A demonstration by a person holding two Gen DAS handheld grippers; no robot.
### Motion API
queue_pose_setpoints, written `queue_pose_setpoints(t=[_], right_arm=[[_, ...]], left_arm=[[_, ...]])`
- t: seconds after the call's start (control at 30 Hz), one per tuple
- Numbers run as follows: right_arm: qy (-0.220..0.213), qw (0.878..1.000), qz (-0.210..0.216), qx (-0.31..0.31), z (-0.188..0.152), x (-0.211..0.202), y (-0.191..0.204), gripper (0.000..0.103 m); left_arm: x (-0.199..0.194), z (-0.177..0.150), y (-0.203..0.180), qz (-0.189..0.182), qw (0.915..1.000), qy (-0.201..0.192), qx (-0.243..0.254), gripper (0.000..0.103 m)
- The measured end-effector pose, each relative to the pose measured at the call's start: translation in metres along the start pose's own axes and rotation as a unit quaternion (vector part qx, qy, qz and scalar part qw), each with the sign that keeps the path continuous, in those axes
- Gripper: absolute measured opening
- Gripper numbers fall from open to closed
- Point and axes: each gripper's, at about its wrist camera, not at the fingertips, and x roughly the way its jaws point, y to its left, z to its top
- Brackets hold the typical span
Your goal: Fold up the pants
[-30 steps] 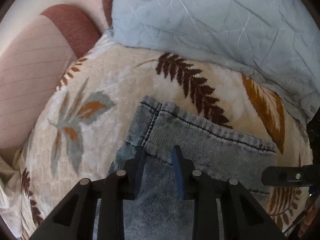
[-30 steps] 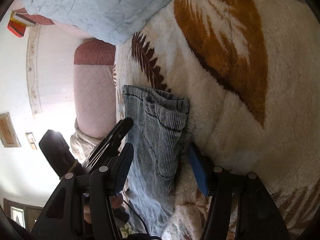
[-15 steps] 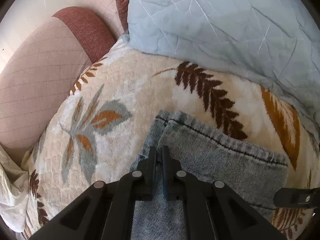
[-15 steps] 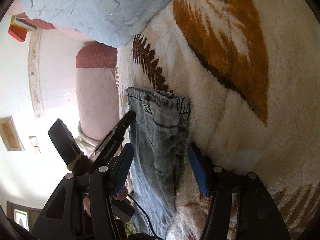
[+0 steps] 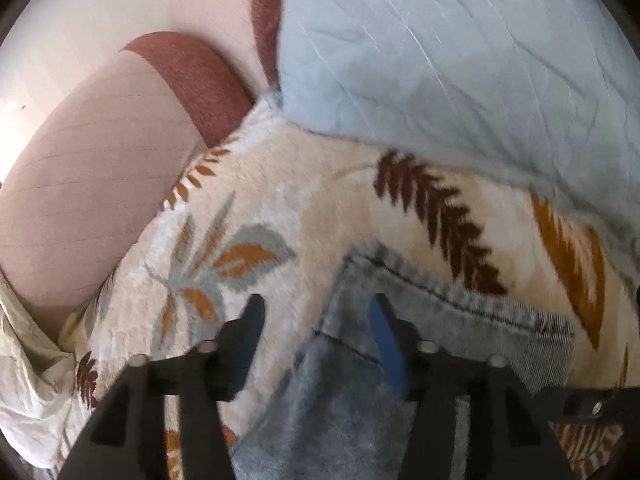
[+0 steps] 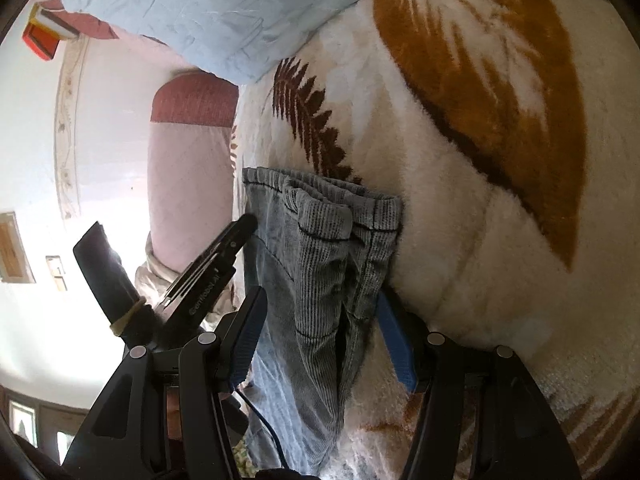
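The pants (image 5: pixel 440 332) are light blue washed denim, lying folded lengthwise on a cream fleece blanket (image 5: pixel 312 208) with brown and orange leaf prints. My left gripper (image 5: pixel 316 312) is open and empty, straddling the pants' near left corner. In the right wrist view the pants' hem end (image 6: pixel 320 248) lies in stacked layers. My right gripper (image 6: pixel 320 320) is open around the pants' edge, touching the blanket (image 6: pixel 480 200). The left gripper (image 6: pixel 216 264) shows beside it at the left.
A pale blue quilted pillow (image 5: pixel 460 52) lies on the blanket beyond the pants. A pink and maroon padded bed end (image 5: pixel 120 140) stands at the left. A crumpled cream sheet (image 5: pixel 28 360) hangs at the lower left.
My left gripper was shut half a second ago and has opened wide, shifting left off the pants' corner. My right gripper has stayed open and moved slightly closer to the pants.
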Motion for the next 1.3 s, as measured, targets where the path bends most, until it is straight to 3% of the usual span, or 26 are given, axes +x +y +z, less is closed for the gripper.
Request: queue_pose_setpoints(t=[0.17,0.2,0.3,0.33,0.4,0.57,0.83,1.07,1.3], right_arm=[[-0.001,1.000,-0.005,-0.015,0.002,0.007,0.005,0.054],[-0.004,1.000,-0.010,-0.018,0.002,0.012,0.009,0.048],[-0.004,1.000,-0.017,-0.025,0.007,0.018,0.009,0.034],[-0.004,1.000,-0.018,-0.024,0.008,0.021,0.008,0.024],[0.000,1.000,-0.014,-0.020,0.012,0.025,0.003,0.016],[-0.004,0.999,-0.009,-0.050,0.010,0.026,0.018,0.016],[-0.003,0.989,0.031,-0.143,-0.007,0.019,0.060,0.015],[-0.002,0.967,0.052,-0.250,-0.037,0.024,0.107,0.015],[0.044,0.938,0.071,-0.337,-0.091,0.043,0.134,0.015]], left_arm=[[0.025,-0.005,-0.005,0.000,0.9987,0.048,0.018,0.060],[0.026,-0.005,-0.005,-0.006,0.9989,0.045,0.011,0.059],[0.029,-0.003,-0.002,-0.052,0.9972,0.050,-0.020,0.034],[0.029,-0.003,-0.004,-0.051,0.9972,0.050,-0.020,0.034],[0.027,-0.004,-0.008,-0.045,0.9979,0.045,-0.012,0.031],[0.019,-0.005,0.008,-0.067,0.9951,0.035,-0.063,0.016],[-0.018,-0.009,0.032,-0.086,0.9899,-0.015,-0.112,0.015],[-0.075,-0.037,0.082,-0.093,0.9747,-0.081,-0.186,0.015],[-0.117,-0.106,0.123,-0.085,0.9577,-0.118,-0.249,0.015]])
